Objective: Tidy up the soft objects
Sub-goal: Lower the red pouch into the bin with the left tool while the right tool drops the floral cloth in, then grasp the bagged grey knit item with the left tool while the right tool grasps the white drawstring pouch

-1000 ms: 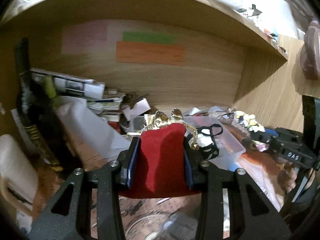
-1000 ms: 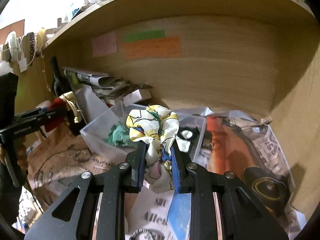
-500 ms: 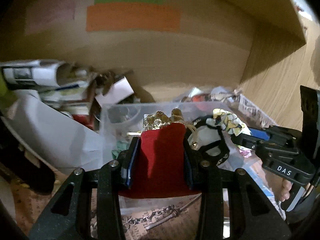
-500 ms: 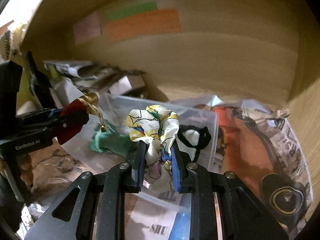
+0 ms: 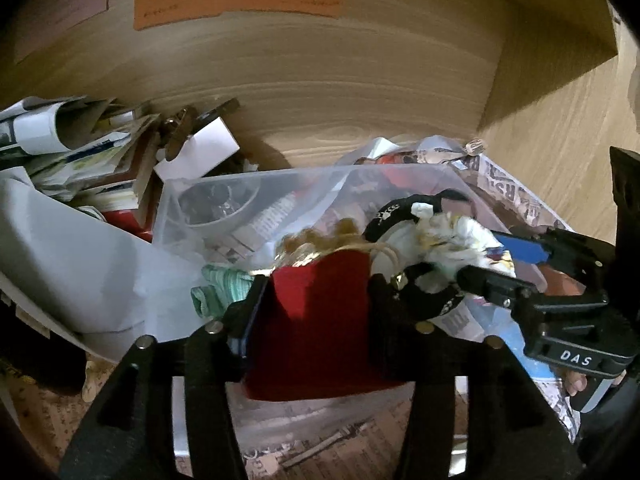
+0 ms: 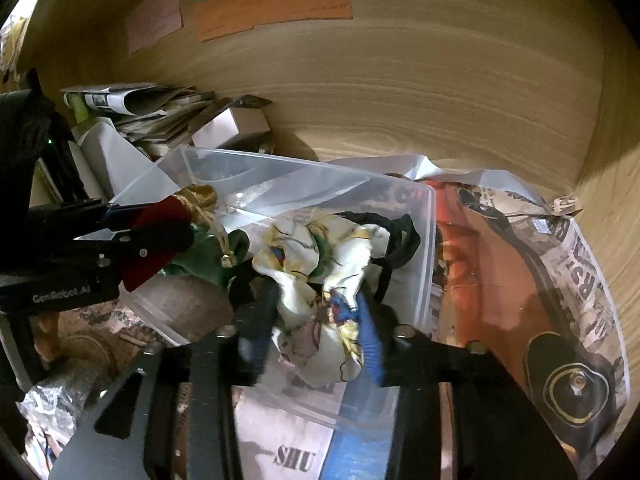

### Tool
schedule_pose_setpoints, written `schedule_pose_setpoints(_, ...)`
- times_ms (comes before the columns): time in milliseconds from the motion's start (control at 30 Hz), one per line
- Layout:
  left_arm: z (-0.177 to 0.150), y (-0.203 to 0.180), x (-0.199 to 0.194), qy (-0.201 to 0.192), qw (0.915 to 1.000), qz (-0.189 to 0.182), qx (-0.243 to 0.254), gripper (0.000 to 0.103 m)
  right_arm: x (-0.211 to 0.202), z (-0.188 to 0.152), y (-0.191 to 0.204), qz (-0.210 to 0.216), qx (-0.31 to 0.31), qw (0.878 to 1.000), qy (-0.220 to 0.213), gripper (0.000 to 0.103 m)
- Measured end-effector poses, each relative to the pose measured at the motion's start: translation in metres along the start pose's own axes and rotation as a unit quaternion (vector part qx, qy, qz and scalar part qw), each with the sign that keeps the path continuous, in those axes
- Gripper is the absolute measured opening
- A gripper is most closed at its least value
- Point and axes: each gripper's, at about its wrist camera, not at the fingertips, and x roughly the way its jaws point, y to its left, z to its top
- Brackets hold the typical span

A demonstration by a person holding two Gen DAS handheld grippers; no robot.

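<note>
My left gripper [image 5: 316,300] is shut on a red velvet pouch [image 5: 320,320] with a gold drawstring top, held over the near edge of a clear plastic bin [image 5: 256,184]. In the right wrist view the pouch [image 6: 156,232] shows at the left over the bin [image 6: 428,240]. My right gripper [image 6: 316,320] has spread its jaws around a white patterned scrunchie [image 6: 320,264], which sits in the bin; it also shows in the left wrist view [image 5: 456,236]. A green cloth [image 5: 220,288] and a black band [image 6: 400,236] lie in the bin.
The bin stands on newspaper [image 6: 560,264] inside a wooden shelf nook. A pile of papers and a small white box [image 5: 196,152] crowd the back left. Coloured sticky notes [image 6: 272,4] hang on the back wall. White plastic sheet [image 5: 72,264] lies at left.
Both grippers have moved forward and down over the bin. The right gripper's jaws have opened wider and the scrunchie has dropped lower into the bin. The left gripper still grips the pouch.
</note>
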Motion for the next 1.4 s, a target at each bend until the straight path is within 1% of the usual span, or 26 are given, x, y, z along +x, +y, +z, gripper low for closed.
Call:
schedule_pose_setpoints(67, 0.0, 0.001, -0.009, -0.011, 0.9999, 0.001, 0.001, 0.062, -0.004, -0.001, 0.001, -0.001, -0.003, 1.0, -0.006, 0.052)
schedule_pose_setpoints(100, -0.001, 0.001, -0.014, -0.017, 0.9999, 0.002, 0.001, 0.063, -0.008, -0.001, 0.002, -0.001, -0.005, 1.0, -0.01, 0.056)
schedule_pose_setpoints(200, -0.002, 0.004, -0.032, -0.032, 0.9995, 0.001, -0.003, 0.064, -0.019, -0.003, 0.003, -0.003, -0.009, 1.0, -0.021, 0.061)
schedule_pose_setpoints(267, -0.003, 0.006, -0.046, -0.044, 0.999, 0.001, -0.008, 0.066, -0.027, -0.004, 0.004, -0.005, -0.01, 0.999, -0.03, 0.063)
schedule_pose_setpoints(333, -0.006, 0.006, -0.06, -0.058, 0.9982, 0.006, -0.01, 0.07, -0.037, -0.005, 0.004, -0.003, -0.01, 0.999, -0.039, 0.065)
schedule_pose_setpoints(400, -0.01, 0.003, -0.073, -0.066, 0.9978, 0.003, -0.004, 0.07, -0.048, -0.006, 0.006, -0.001, -0.012, 0.999, -0.05, 0.067)
schedule_pose_setpoints(567, -0.027, -0.004, -0.091, -0.071, 0.9974, 0.007, 0.013, 0.071, -0.076, -0.014, 0.018, 0.006, -0.027, 0.997, -0.078, 0.075)
schedule_pose_setpoints(700, -0.045, -0.008, -0.096, -0.061, 0.9981, -0.001, 0.011, 0.071, -0.089, -0.027, 0.032, 0.013, -0.039, 0.995, -0.086, 0.076)
schedule_pose_setpoints(833, -0.067, -0.012, -0.094, -0.039, 0.9991, -0.01, 0.009, 0.071, -0.091, -0.046, 0.046, 0.029, -0.047, 0.996, -0.074, 0.076)
schedule_pose_setpoints(933, -0.087, -0.013, -0.085, -0.01, 0.9999, -0.009, 0.008, 0.071, -0.083, -0.062, 0.052, 0.046, -0.043, 0.997, -0.051, 0.077)
schedule_pose_setpoints(1033, -0.107, -0.012, -0.076, 0.014, 0.9998, 0.008, 0.012, 0.071, -0.072, -0.078, 0.058, 0.059, -0.039, 0.997, -0.022, 0.077)
schedule_pose_setpoints(1100, -0.117, -0.01, -0.074, 0.021, 0.9996, 0.016, 0.013, 0.071, -0.066, -0.086, 0.061, 0.067, -0.036, 0.997, -0.007, 0.077)
schedule_pose_setpoints(1167, -0.125, -0.005, -0.075, 0.025, 0.9995, 0.017, 0.007, 0.074, -0.058, -0.094, 0.063, 0.072, -0.034, 0.997, 0.007, 0.077)
schedule_pose_setpoints(1233, -0.135, -0.001, -0.078, 0.027, 0.9993, 0.027, 0.006, 0.076, -0.052, -0.099, 0.064, 0.073, -0.034, 0.997, 0.019, 0.076)
schedule_pose_setpoints(1333, -0.145, 0.004, -0.076, 0.035, 0.9985, 0.041, 0.009, 0.076, -0.046, -0.102, 0.062, 0.069, -0.034, 0.997, 0.027, 0.076)
schedule_pose_setpoints(1400, -0.151, 0.009, -0.074, 0.042, 0.9985, 0.035, -0.001, 0.076, -0.044, -0.1, 0.063, 0.07, -0.034, 0.997, 0.027, 0.076)
